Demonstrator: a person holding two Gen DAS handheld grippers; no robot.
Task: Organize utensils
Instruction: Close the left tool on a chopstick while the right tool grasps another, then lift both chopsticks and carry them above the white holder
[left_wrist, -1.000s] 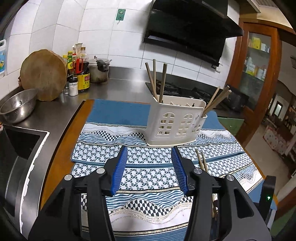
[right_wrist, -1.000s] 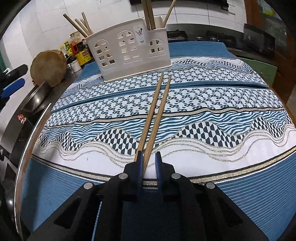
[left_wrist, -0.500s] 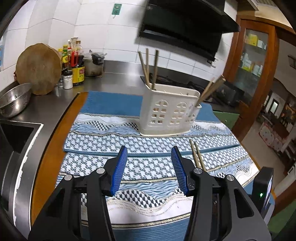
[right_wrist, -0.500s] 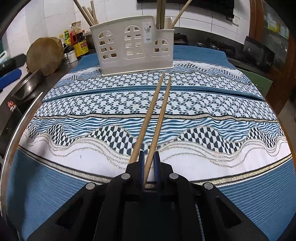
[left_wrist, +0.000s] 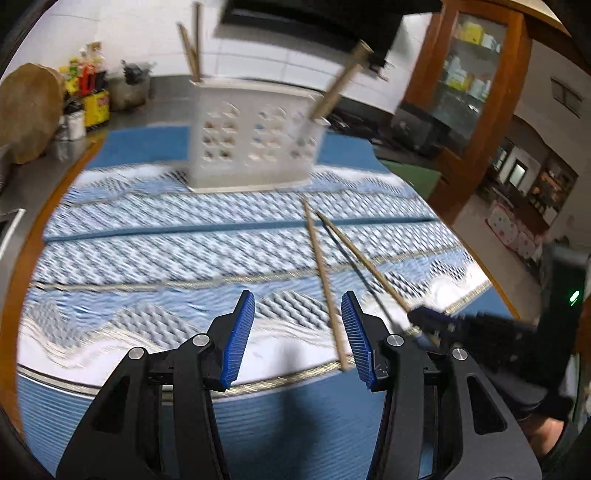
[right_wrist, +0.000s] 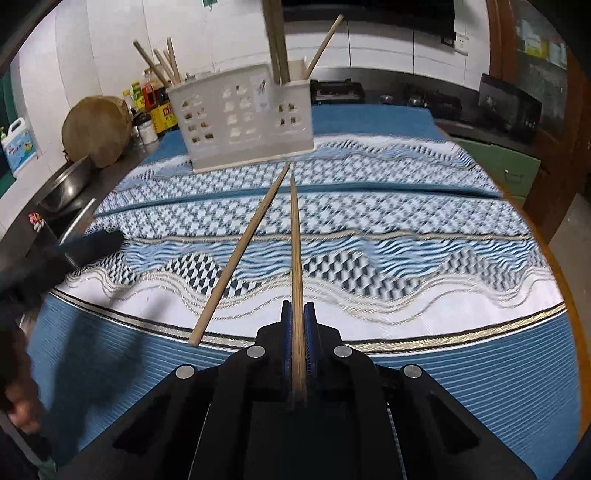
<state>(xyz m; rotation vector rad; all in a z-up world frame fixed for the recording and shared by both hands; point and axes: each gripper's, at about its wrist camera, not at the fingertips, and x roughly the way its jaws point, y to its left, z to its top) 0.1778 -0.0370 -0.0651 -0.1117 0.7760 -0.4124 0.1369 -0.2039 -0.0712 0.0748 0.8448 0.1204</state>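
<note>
Right wrist view: patterned blue-white cloth (right_wrist: 406, 229) underneath. White perforated plastic utensil caddy (right_wrist: 243, 122) at far edge, chopsticks upright in several compartments. Right gripper (right_wrist: 298, 317) has just closed, pinching one wooden chopstick (right_wrist: 295, 236); its loose twin chopstick (right_wrist: 243, 251) lies alongside on cloth. Left gripper (left_wrist: 297, 332) half-spread, empty, near twin's end. Step: pickup; next, lift and carry to caddy.

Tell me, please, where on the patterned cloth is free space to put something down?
Free: the cloth's right half, and its left part between the white utensil holder and the near blue band. Crowded: the middle, with the loose chopstick beside the right gripper.
</note>
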